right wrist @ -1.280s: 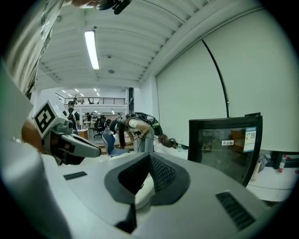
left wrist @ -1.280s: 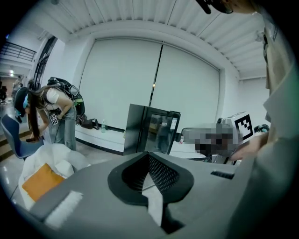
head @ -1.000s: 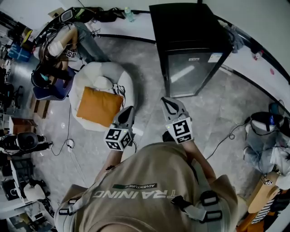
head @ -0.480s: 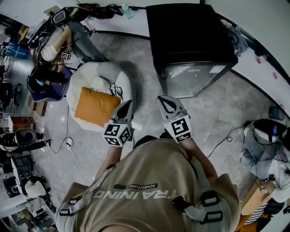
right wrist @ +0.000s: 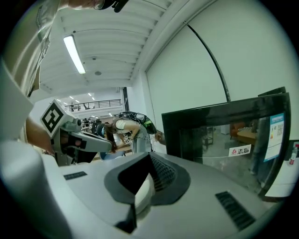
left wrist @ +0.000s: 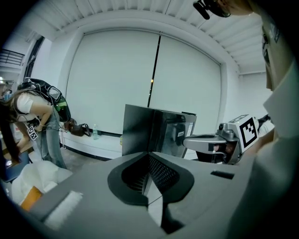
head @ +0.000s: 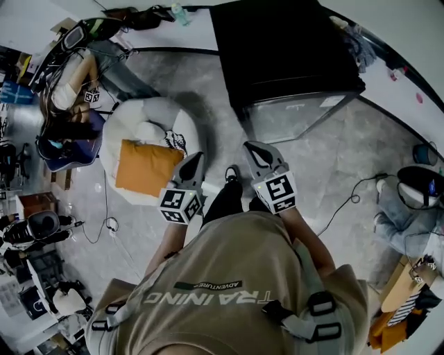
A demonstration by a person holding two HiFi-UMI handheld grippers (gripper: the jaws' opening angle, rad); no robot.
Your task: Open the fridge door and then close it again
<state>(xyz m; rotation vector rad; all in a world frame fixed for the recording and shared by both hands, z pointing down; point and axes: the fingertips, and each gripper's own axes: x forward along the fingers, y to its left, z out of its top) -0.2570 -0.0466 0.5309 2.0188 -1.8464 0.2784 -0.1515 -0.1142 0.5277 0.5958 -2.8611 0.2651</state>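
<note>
A black fridge [head: 284, 62] with a glass door [head: 298, 116] stands against the wall, its door closed. Both grippers are held side by side in front of the person's chest, short of the door and apart from it. The left gripper [head: 193, 165] is shut on nothing. The right gripper [head: 254, 154] is likewise shut and empty, nearer the door's lower left corner. In the left gripper view the fridge [left wrist: 154, 130] rises beyond the closed jaws of the left gripper [left wrist: 148, 155]. The right gripper view shows the glass door [right wrist: 229, 140] past the right gripper [right wrist: 149, 158].
A white beanbag [head: 149, 121] with an orange cushion [head: 147, 166] lies left of the grippers. A person [head: 69, 83] bends over at the far left. A cable [head: 347, 201] trails on the floor at right, near bags [head: 420, 194]. A bottle [head: 179, 12] stands by the wall.
The wearer has stepped closer to the fridge, which now fills more of the top of the head view. Both grippers stay shut, held in front of the chest.
</note>
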